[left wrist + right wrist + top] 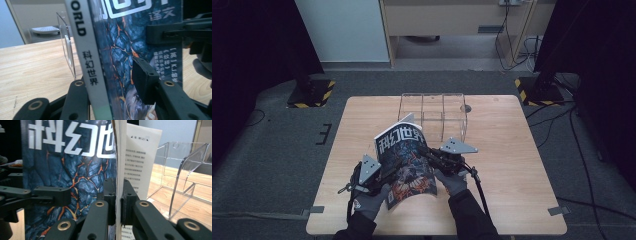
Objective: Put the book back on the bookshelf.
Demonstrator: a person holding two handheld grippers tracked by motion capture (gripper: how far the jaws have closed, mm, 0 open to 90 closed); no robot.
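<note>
A magazine (404, 160) with a dark blue and orange cover stands tilted above the table's near middle, held between both grippers. My right gripper (428, 152) is shut on its open edge: in the right gripper view the jaws (118, 195) pinch the cover and several pages, while one white text page (142, 157) fans loose behind. My left gripper (389, 172) is at the spine. In the left gripper view its jaws (110, 85) straddle the white spine (92, 65), and the right pad (142, 80) stands a little off the cover, so it is open.
A clear acrylic compartment box (434, 117) sits on the wooden table (512, 150) just beyond the magazine, with its wall (182, 170) close to the right gripper. Black stands with yellow-striped bases (312, 92) flank the far corners, and cables lie on the floor at the right.
</note>
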